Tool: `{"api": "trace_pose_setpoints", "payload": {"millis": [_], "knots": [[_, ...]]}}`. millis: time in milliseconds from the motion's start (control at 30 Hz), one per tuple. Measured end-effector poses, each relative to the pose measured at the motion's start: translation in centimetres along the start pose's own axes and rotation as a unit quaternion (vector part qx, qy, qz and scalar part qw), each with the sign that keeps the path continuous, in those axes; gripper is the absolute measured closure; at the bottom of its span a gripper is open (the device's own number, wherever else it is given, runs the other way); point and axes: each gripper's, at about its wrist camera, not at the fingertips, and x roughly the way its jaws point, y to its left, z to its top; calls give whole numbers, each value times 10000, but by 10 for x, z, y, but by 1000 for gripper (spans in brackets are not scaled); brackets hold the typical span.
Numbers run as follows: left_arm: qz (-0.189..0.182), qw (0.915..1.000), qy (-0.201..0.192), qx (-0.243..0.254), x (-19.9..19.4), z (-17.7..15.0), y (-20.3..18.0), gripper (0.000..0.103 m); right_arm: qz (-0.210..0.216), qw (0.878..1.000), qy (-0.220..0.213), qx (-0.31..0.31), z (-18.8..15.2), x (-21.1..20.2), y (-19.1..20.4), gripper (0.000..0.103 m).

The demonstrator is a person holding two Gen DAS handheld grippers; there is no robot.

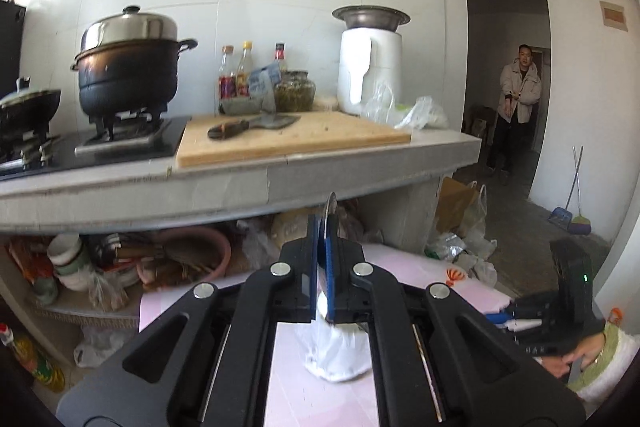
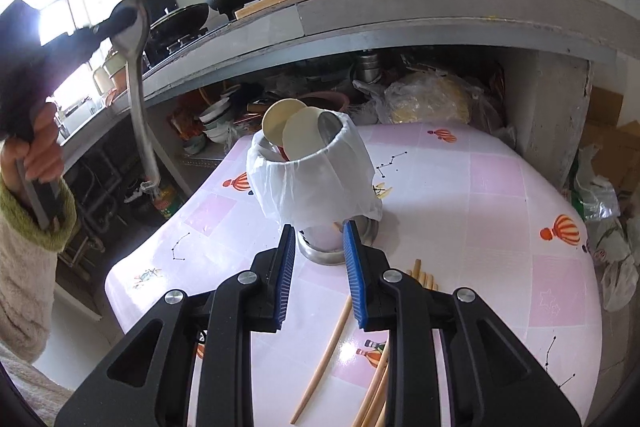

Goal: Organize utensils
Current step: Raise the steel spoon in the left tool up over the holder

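Observation:
My left gripper (image 1: 326,227) is shut on the bowl end of a long metal spoon (image 2: 136,95). In the right wrist view it is raised at the upper left, with the spoon's handle hanging down. Below it on the pink table (image 2: 480,195) stands a metal utensil holder (image 2: 316,171) wrapped in a white plastic bag, also seen as the holder (image 1: 332,351). Round cream spoons (image 2: 300,135) stick out of it. My right gripper (image 2: 318,227) is open just in front of the holder's base, with nothing between its pads. Several wooden chopsticks (image 2: 328,347) lie on the table under it.
A concrete counter (image 1: 240,187) runs behind the table with a stove, a black pot (image 1: 128,75), a cutting board (image 1: 296,143) and a cleaver. Bowls and bags crowd the shelf beneath. A person (image 1: 516,99) stands in the doorway at right.

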Motion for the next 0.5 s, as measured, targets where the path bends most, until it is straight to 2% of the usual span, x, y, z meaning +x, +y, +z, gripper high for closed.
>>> {"api": "trace_pose_setpoints", "payload": {"millis": [200, 500], "knots": [[154, 9996, 7, 252, 37, 19, -14, 101, 62, 9998, 34, 162, -11, -1, -13, 78], [362, 9982, 206, 429, 86, 16, -13, 101, 200, 9992, 60, 350, -14, 3, -27, 78]]}}
